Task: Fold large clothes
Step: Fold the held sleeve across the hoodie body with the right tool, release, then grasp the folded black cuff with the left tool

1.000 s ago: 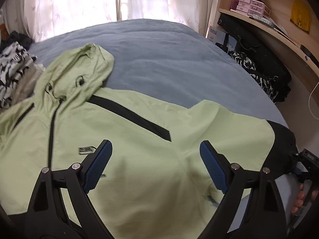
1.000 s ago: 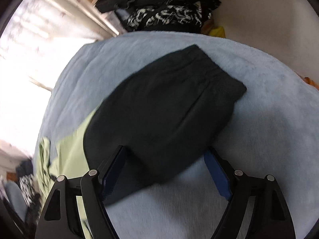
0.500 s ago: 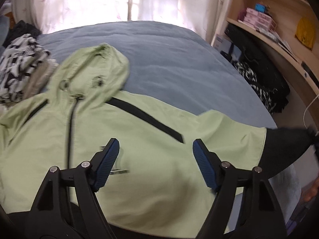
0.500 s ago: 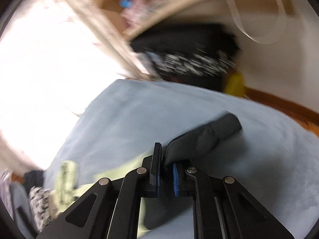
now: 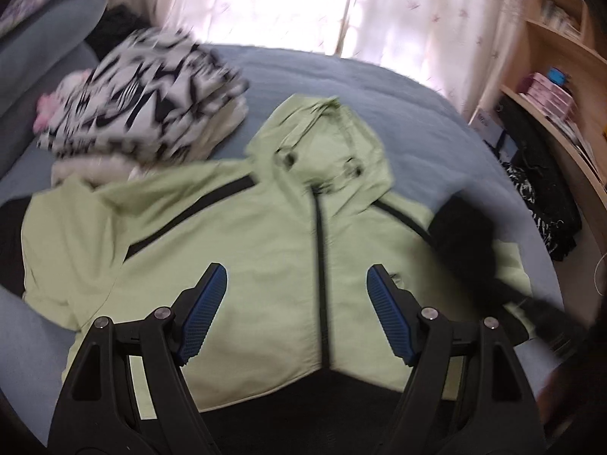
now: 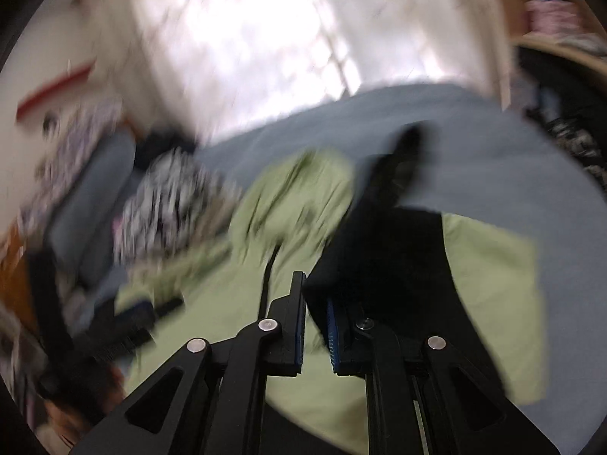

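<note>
A light green hooded jacket (image 5: pixel 265 250) with black trim and a black zip lies face up on the grey-blue bed (image 5: pixel 398 94), hood toward the window. My left gripper (image 5: pixel 296 303) is open and empty, held above the jacket's chest. My right gripper (image 6: pixel 315 314) is shut on the jacket's black sleeve cuff (image 6: pixel 383 265) and holds it lifted over the green body (image 6: pixel 227 322). In the left wrist view the black cuff (image 5: pixel 463 231) lies across the jacket's right shoulder area. The right wrist view is blurred.
A stack of black-and-white patterned clothes (image 5: pixel 144 102) sits at the bed's far left beside a grey pillow (image 5: pixel 45 38). Wooden shelves (image 5: pixel 561 87) with boxes and dark bags (image 5: pixel 542 182) stand along the right. Curtains (image 5: pixel 303 3) hang behind the bed.
My right gripper closed on the black cuff and carried the sleeve inward over the jacket body. My left gripper swung left, toward the jacket's middle, still open.
</note>
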Available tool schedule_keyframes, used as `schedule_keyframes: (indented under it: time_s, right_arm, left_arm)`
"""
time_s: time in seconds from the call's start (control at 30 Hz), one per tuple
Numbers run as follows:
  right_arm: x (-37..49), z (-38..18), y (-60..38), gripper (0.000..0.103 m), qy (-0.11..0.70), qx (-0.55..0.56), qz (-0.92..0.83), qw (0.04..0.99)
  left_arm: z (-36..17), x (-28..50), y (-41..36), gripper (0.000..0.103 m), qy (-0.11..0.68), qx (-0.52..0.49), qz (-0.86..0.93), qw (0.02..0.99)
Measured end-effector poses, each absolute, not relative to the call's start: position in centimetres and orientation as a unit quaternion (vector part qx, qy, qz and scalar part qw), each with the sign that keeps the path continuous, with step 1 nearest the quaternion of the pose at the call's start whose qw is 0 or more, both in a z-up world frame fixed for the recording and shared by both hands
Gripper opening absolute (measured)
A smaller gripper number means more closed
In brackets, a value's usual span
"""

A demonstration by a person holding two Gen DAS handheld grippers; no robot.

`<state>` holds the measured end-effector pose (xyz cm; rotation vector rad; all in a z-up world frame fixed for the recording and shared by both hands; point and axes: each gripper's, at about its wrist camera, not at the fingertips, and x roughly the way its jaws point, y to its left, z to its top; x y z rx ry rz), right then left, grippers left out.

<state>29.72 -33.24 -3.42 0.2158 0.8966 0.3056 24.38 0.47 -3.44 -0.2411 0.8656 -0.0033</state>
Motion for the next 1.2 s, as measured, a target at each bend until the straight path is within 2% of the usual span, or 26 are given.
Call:
schedule_keyframes:
  time_s: [0.03, 0.1, 0.17, 0.23, 0.37, 0.6, 0.73, 0.83, 0.9, 0.97, 1.2]
  right_arm:
    - [28.9, -5.9, -31.0, 0.015, 0.457, 0.09, 0.153, 0.871]
    - [28.1, -9.3, -28.2, 0.033, 0.498, 0.062, 0.157, 0.851]
    - [26.8, -12.2, -27.4, 0.04, 0.524, 0.037, 0.147, 0.838]
    - [22.6, -14.7, -26.5, 0.04, 0.532, 0.037, 0.15, 0.832]
    - [18.1, -14.8, -29.8, 0.04, 0.522, 0.055, 0.137, 0.84]
    - [17.4, -8.1, -35.9, 0.04, 0.491, 0.091, 0.109, 0.859]
    - [16.7, -7.4, -38.5, 0.04, 0.481, 0.111, 0.104, 0.864]
    - [16.6, -7.9, -39.9, 0.04, 0.48, 0.117, 0.102, 0.863]
    - [16.7, -8.6, -40.4, 0.04, 0.481, 0.121, 0.103, 0.862]
    - [16.6, -8.8, -41.0, 0.04, 0.482, 0.125, 0.105, 0.861]
    - [16.3, -9.6, -42.1, 0.04, 0.48, 0.128, 0.109, 0.861]
  left_arm:
    - [-4.2, 24.2, 1.3, 0.074, 0.427, -0.122, -0.001, 0.896]
    - [-5.6, 24.0, 2.4, 0.074, 0.441, -0.133, -0.004, 0.888]
    - [-6.9, 23.9, 2.9, 0.074, 0.451, -0.145, -0.013, 0.881]
    - [-8.1, 23.9, 2.9, 0.074, 0.457, -0.155, -0.024, 0.875]
    - [-8.9, 24.2, 1.3, 0.074, 0.457, -0.161, -0.059, 0.873]
    - [-10.4, 26.1, -3.8, 0.074, 0.468, -0.13, -0.109, 0.867]
    - [-11.5, 28.0, -6.5, 0.073, 0.475, -0.104, -0.121, 0.865]
    - [-12.4, 29.4, -7.9, 0.069, 0.482, -0.089, -0.125, 0.862]
    - [-13.2, 30.2, -8.5, 0.061, 0.492, -0.082, -0.125, 0.858]
    - [-14.1, 30.9, -9.2, 0.057, 0.503, -0.078, -0.128, 0.851]
    - [-16.5, 32.0, -10.9, 0.054, 0.519, -0.065, -0.126, 0.843]
